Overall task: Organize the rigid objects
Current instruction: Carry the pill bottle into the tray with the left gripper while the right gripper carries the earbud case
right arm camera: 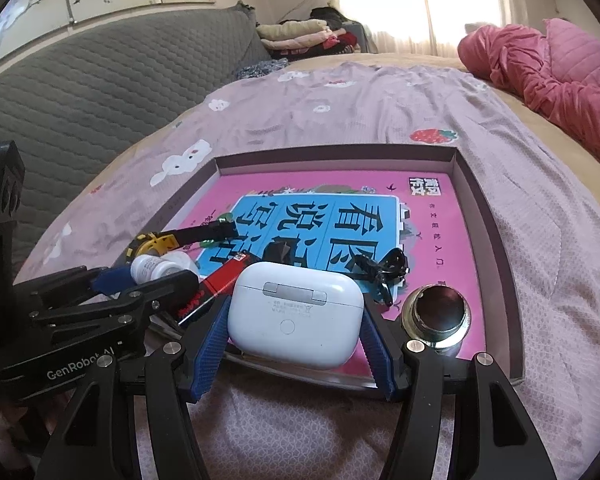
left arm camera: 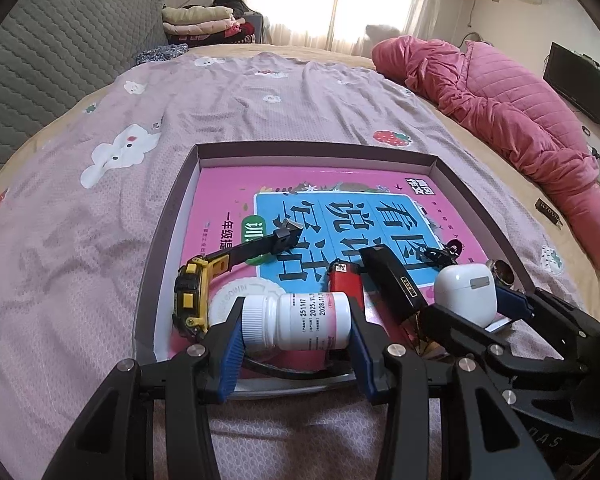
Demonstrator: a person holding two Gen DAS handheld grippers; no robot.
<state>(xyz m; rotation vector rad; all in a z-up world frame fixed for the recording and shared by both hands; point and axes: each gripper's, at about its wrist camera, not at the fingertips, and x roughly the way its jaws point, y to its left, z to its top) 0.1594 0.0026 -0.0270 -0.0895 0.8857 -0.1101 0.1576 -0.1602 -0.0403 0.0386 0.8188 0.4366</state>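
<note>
A shallow box tray (left arm camera: 312, 150) lies on the bed with a pink book (left arm camera: 236, 188) on its floor. At its near edge my left gripper (left arm camera: 296, 312) is shut on a white pill bottle (left arm camera: 300, 320) that lies sideways, one blue pad on the cap and one on the base. Just to the right, my right gripper (right arm camera: 296, 308) is shut on a white earbud case (right arm camera: 296, 316), pads against both of its sides. The case (left arm camera: 466, 294) and bottle (right arm camera: 150, 266) each show small in the other wrist view.
In the tray lie a yellow-black watch (left arm camera: 192, 296), a red lighter (left arm camera: 344, 280), a black flat case (left arm camera: 396, 280), a black cord bundle (right arm camera: 384, 268) and a round metal piece (right arm camera: 436, 316). A pink quilt (left arm camera: 500, 108) lies far right, a grey headboard (right arm camera: 100, 80) left.
</note>
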